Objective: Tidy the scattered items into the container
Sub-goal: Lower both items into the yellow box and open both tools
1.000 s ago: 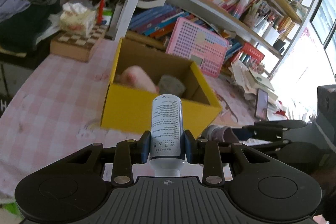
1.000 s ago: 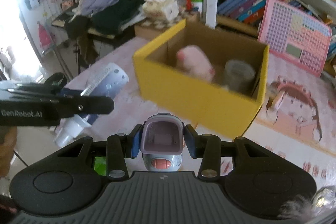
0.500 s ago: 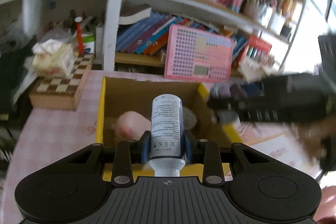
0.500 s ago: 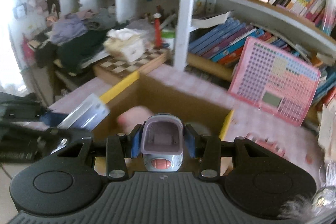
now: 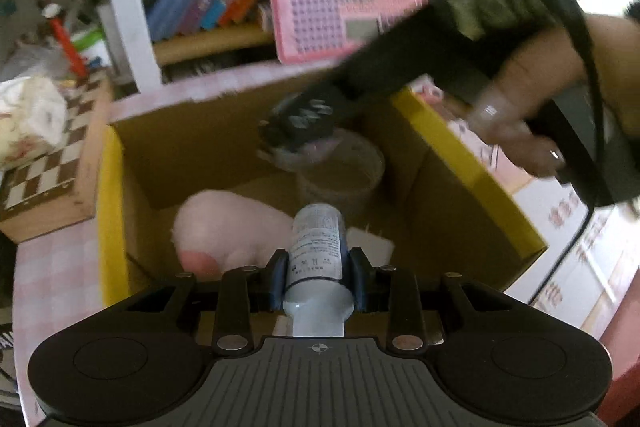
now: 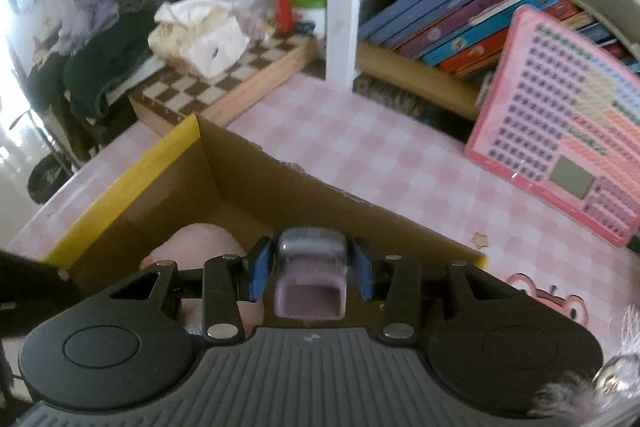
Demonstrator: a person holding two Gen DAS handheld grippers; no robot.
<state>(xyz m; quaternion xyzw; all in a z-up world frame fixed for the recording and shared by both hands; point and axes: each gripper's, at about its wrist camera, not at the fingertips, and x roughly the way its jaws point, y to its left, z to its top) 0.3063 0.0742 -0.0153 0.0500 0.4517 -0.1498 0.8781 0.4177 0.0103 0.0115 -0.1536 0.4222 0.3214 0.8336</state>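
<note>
- While both tongs hang over the open yellow cardboard box (image 5: 472,167) on the pink checked counter (image 6: 360,143), each one grips a thing
- left tongs (image 5: 318,277) pinch the white cylindrical spray bottle (image 5: 318,247); its long axis points forward, down into the box, above the pink plush toy (image 5: 224,231)
- right tongs (image 6: 310,273) clamp the small grey-and-lilac plastic toy (image 6: 310,279) over the far half of the box
- I judge the right one is deeper, so it is nearer to release
</note>
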